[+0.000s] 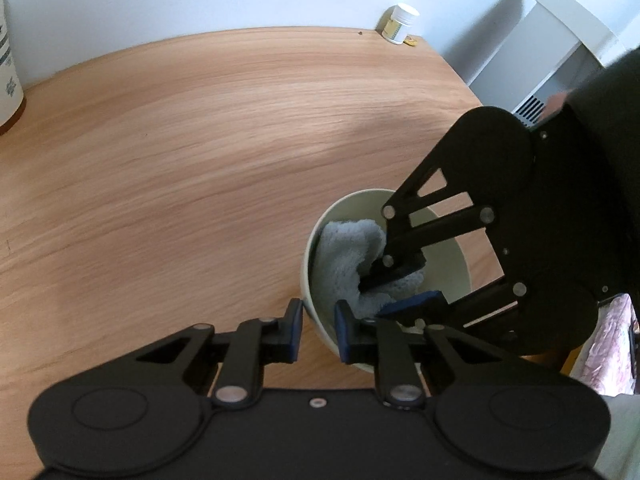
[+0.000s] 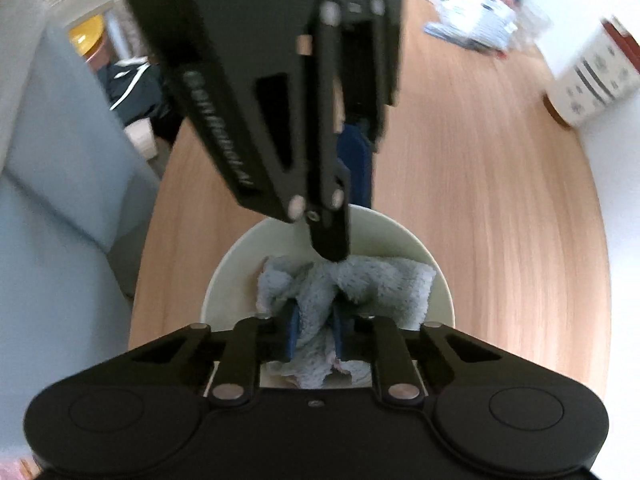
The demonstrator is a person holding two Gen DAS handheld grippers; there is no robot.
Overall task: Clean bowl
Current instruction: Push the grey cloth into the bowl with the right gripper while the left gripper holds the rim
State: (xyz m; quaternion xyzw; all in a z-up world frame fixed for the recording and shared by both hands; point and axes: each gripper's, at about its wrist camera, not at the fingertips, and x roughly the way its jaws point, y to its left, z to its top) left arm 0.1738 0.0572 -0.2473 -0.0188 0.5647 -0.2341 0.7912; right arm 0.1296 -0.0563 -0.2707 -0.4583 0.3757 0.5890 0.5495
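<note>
Currently the left gripper clamps the rim of the bowl on the wooden table, likely to steady it. Right gripper, jaws pinched on the blue-grey cloth, reaches inside the bowl, presumably for wiping.

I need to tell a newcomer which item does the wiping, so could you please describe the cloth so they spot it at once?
Start at the wooden table and find the pale bowl near its edge. Bunched inside it lies the cloth, pinched between the right gripper's fingers. It is the only soft, fluffy, light blue-grey thing there; the bowl is smooth and hard.
</note>
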